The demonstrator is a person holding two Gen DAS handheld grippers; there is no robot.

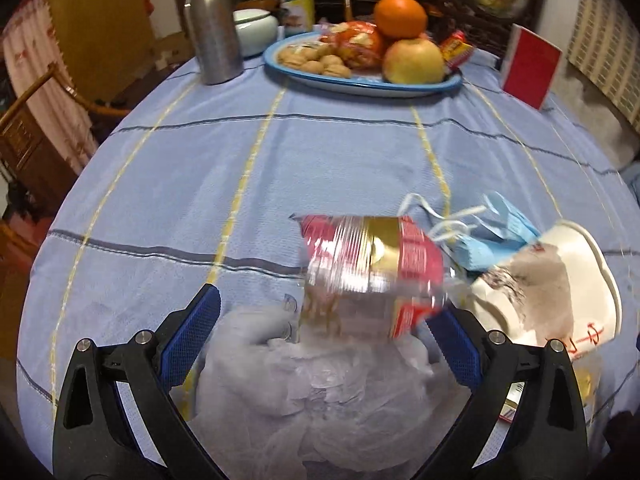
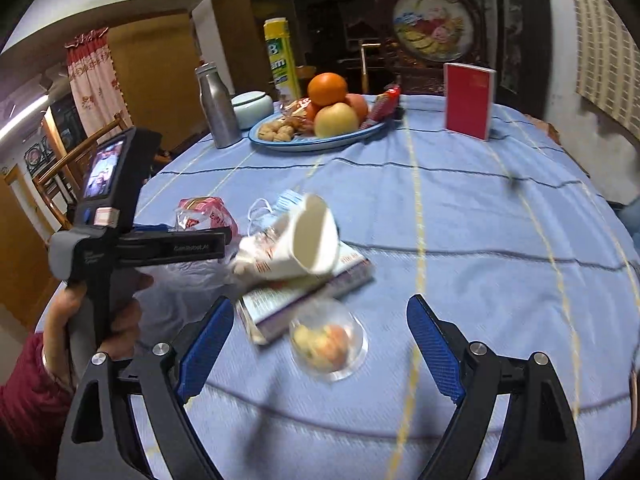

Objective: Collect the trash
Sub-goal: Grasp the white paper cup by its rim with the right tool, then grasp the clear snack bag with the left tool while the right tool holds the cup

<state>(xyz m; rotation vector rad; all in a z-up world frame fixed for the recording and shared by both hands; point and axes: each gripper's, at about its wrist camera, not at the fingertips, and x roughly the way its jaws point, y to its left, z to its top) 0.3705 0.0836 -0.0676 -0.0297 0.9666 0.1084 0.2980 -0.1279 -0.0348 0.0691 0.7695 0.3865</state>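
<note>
- On the blue-clothed desk (image 2: 460, 216) near its front edge the trash lies heaped: crumpled red bottle (image 1: 372, 264), blue mask (image 1: 492, 236), tipped paper cup (image 2: 312, 236), flat wrapper (image 2: 304, 292), clear lid with scraps (image 2: 328, 344).
- Left claw (image 1: 320, 340) stands apart over the thin plastic bag (image 1: 312, 400); closing there may catch the bottle too.
- Right claw (image 2: 320, 340) gapes, empty; the round lid could skid or spill.
- Straps may snag the cup.
</note>
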